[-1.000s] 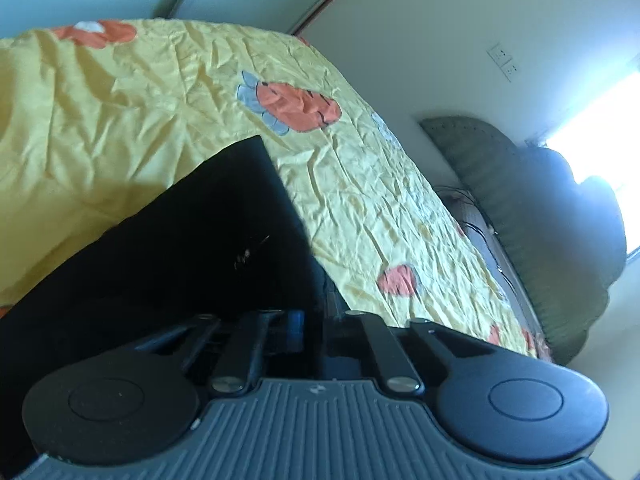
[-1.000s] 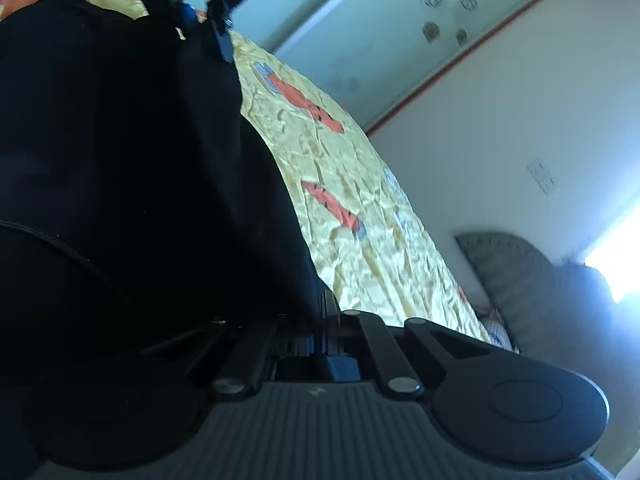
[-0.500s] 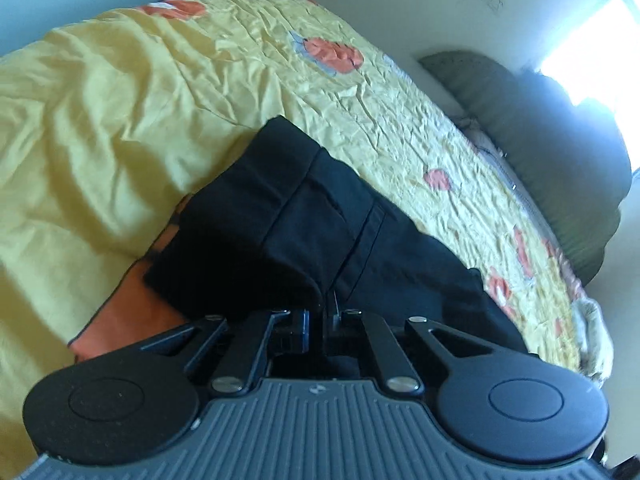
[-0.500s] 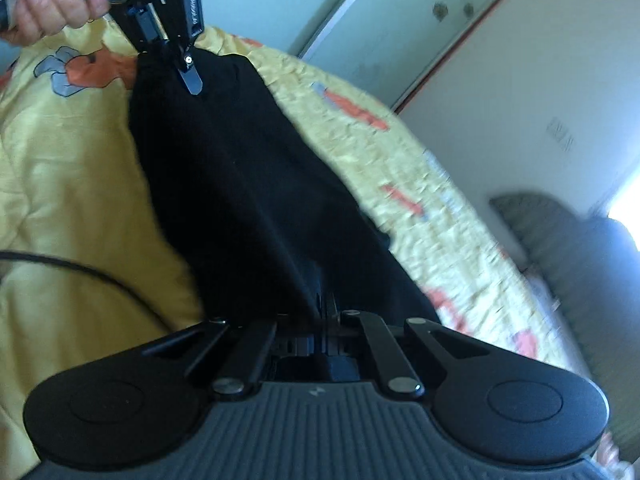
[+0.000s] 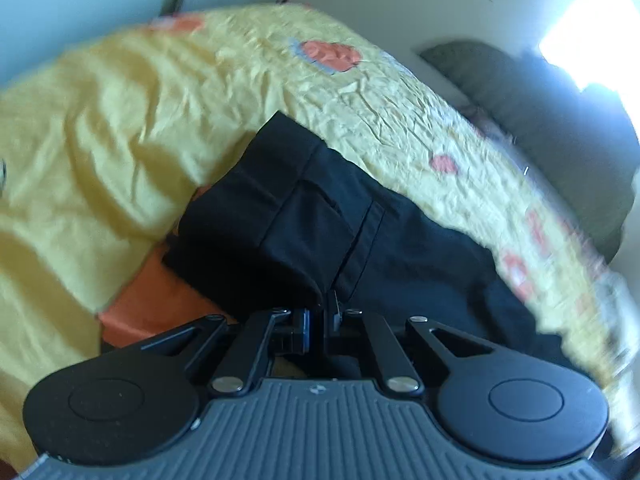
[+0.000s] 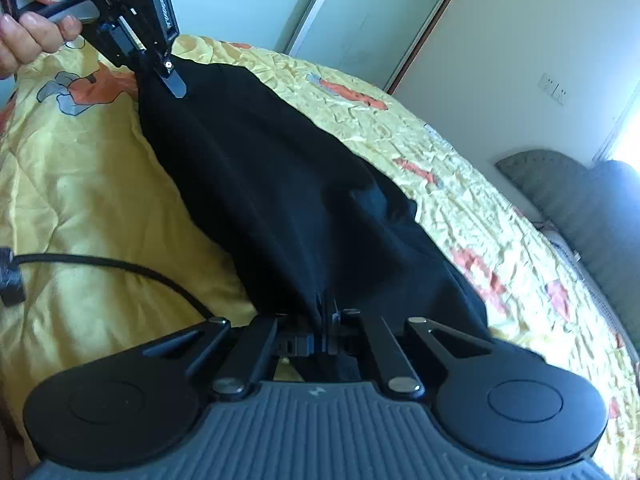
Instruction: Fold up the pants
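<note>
The black pants [image 5: 320, 216] lie partly folded on the yellow bedspread [image 5: 100, 128], stretched between both grippers. My left gripper [image 5: 326, 304] is shut on one edge of the pants. It also shows in the right wrist view [image 6: 170, 76], held by a hand at the far end of the cloth. My right gripper [image 6: 326, 308] is shut on the near edge of the pants [image 6: 280, 184]. The fingertips of both are buried in the fabric.
The bedspread [image 6: 80, 184] has orange carrot prints and an orange patch [image 5: 160, 300]. A black cable [image 6: 100, 262] runs across it at left. A dark green headboard [image 6: 592, 200] and a wall stand at right, wardrobe doors [image 6: 360, 20] behind.
The pants were lifted close to both cameras, then lowered onto the bed. Both grippers now hold them low and spread along the bedspread, further from the lenses.
</note>
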The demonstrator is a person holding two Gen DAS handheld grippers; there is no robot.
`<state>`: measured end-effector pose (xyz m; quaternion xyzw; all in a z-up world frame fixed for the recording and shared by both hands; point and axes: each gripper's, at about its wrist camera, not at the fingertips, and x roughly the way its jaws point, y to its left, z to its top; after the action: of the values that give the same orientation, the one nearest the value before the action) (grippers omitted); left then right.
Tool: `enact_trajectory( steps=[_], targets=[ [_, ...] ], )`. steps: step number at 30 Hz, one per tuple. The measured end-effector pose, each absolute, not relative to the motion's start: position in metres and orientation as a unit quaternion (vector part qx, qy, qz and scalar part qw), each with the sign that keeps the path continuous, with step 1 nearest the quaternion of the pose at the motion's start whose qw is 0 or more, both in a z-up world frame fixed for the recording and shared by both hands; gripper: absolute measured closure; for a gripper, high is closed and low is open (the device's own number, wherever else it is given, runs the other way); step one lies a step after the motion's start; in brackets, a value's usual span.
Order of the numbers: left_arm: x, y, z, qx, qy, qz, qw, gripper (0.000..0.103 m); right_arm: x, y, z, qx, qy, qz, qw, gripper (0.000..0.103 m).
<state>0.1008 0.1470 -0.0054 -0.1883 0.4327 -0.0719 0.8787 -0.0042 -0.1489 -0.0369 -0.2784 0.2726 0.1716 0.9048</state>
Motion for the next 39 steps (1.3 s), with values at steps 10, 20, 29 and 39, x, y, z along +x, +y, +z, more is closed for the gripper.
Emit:
enact_trajectory(
  steps=[10,20,29,39],
  targets=[
    [0.086,0.164,0.009,-0.188,0.454,-0.058,0.869,0.065,-0.028,-0.181,-0.016,-0.216,0.289,0.175,0.916,0.074],
    [0.075,0.100,0.051,-0.039,0.411,-0.047,0.910,0.059,-0.018,-0.258,-0.028,0.018,0.337,0.158,0.928,0.045],
    [0.077,-0.057,0.032,0.081,0.387,-0.274,0.877,0.034,-0.070,-0.427,-0.016,0.279,0.265,-0.081,0.919,0.031],
    [0.072,-0.130,-0.016,0.170,0.389,-0.270,0.864,0.031,-0.046,-0.531,-0.034,0.507,0.240,-0.080,0.824,0.031]
  ],
)
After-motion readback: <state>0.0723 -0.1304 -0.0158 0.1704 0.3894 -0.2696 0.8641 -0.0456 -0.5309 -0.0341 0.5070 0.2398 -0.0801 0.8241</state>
